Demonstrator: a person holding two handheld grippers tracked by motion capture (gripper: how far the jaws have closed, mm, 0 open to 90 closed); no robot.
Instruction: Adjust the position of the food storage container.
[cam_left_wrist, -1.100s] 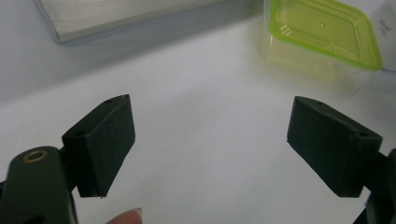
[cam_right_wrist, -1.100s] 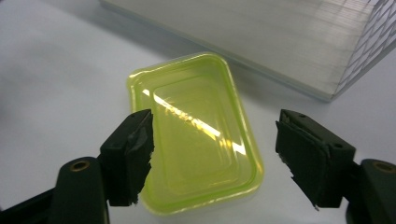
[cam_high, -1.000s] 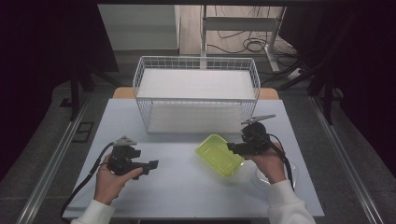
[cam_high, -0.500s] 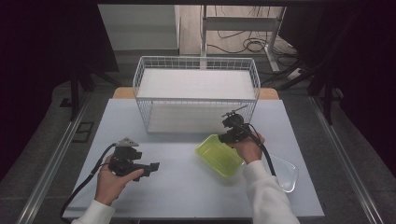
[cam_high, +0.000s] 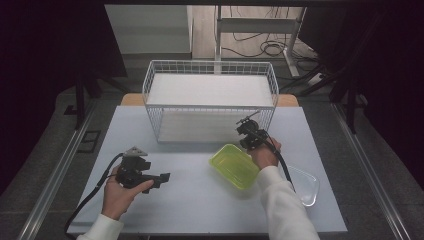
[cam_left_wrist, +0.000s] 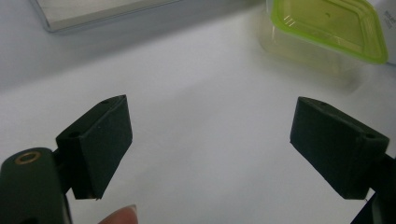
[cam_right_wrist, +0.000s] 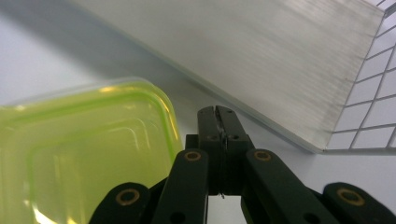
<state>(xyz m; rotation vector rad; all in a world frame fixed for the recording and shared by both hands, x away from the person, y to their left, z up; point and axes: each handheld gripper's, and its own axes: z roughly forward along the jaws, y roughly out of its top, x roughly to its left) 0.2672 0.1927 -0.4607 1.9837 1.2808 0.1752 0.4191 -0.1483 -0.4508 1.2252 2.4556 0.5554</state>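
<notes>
The lidded plastic box (cam_right_wrist: 84, 154) looks light, stiff and slippery; its lid rim, just left of the right gripper (cam_right_wrist: 218, 116), offers the best hold. That gripper's jaws have just closed on nothing; the left gripper (cam_left_wrist: 210, 144) stands wide open.

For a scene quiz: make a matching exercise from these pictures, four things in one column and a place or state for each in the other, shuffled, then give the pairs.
Things:
1. left hand-held gripper
2. right hand-held gripper
3. green-lidded container
4. white wire basket

Places or states:
A. jaws pressed together with nothing between them, beside the container's corner
B. stands at the far side of the table
C. jaws wide apart over bare table
D. lies on the table between the basket and a clear plastic tray

Pairs: 1-C, 2-A, 3-D, 4-B
</notes>
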